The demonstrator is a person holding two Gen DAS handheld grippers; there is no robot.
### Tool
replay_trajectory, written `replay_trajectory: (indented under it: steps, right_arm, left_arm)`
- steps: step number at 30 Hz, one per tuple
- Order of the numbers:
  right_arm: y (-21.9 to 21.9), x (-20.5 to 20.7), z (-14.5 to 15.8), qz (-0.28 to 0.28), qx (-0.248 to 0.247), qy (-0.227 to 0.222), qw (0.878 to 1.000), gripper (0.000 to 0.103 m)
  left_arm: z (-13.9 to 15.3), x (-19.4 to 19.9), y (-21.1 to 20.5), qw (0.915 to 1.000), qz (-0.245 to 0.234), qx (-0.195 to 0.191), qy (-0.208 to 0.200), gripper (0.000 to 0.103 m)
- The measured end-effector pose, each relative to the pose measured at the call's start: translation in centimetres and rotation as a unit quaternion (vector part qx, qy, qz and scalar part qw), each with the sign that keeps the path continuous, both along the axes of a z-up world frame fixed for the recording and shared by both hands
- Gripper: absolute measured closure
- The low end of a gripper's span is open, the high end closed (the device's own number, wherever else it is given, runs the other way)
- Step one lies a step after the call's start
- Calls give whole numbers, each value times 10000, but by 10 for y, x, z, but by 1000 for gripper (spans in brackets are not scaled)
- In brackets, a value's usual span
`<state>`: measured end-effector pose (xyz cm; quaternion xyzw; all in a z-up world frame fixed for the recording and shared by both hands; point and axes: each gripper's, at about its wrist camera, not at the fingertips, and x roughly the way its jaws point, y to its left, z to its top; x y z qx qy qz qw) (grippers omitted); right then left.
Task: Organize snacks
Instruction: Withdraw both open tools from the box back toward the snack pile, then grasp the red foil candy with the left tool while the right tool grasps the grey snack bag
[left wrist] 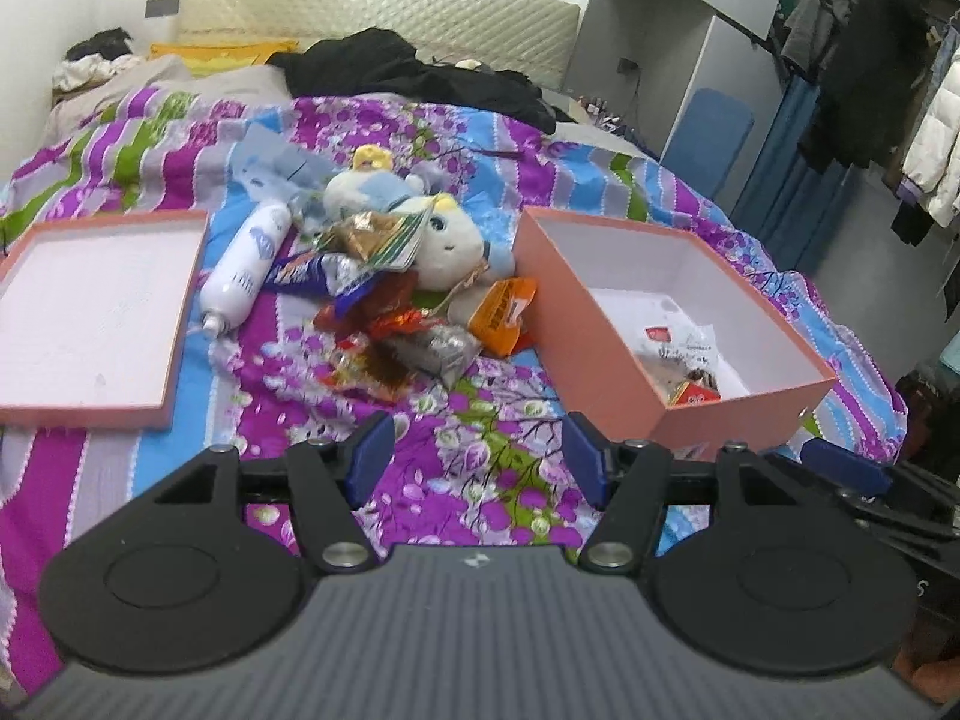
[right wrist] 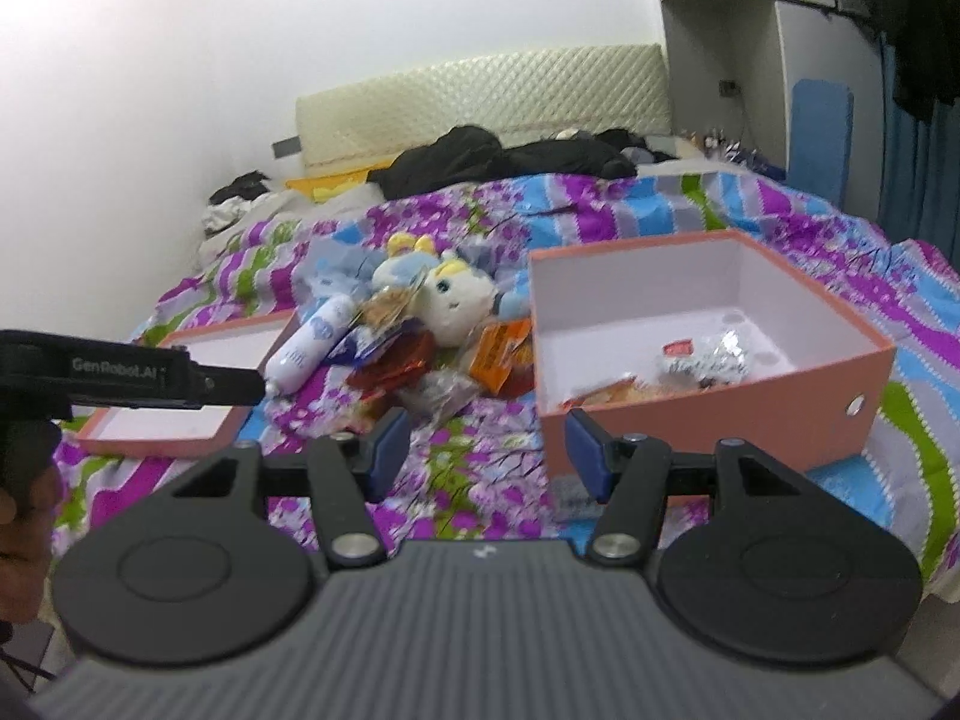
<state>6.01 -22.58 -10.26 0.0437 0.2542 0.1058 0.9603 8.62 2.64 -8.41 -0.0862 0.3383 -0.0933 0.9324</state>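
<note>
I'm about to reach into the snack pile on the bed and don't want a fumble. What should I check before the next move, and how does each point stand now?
1. Left claw open with nothing in it: ok.
2. Right claw open with nothing in it: ok.
3. Pink box open on top, with floor space left beside the few snacks inside: ok.
4. Orange packet lies at the pile's edge next to the box, nothing on top of it: ok.
5. Snack pile separate from non-snacks: not ok, packets lie against the plush toy and white bottle.
6. Lid clear of the pile: ok.
</note>
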Motion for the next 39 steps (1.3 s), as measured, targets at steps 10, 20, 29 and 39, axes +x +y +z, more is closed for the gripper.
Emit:
replay_trajectory:
  steps: [10, 20, 29, 39]
  right_arm:
    - [20, 11, -13, 193, -276, 46, 9994, 43]
    - [53, 44, -31, 556, -794, 22, 9953, 44]
    - [83, 100, -68, 803, -1127, 148, 9903, 45]
    - [100, 175, -111, 811, -1116, 263, 9901, 44]
  left_arm:
    - [-25, 8, 14, 9996, 162, -67, 238, 29]
    - [-53, 47, 37, 9980, 306, -373, 397, 24]
    - [-87, 102, 64, 9959, 460, -578, 516, 24]
    - [-109, 184, 79, 9773, 525, -1948, 643, 24]
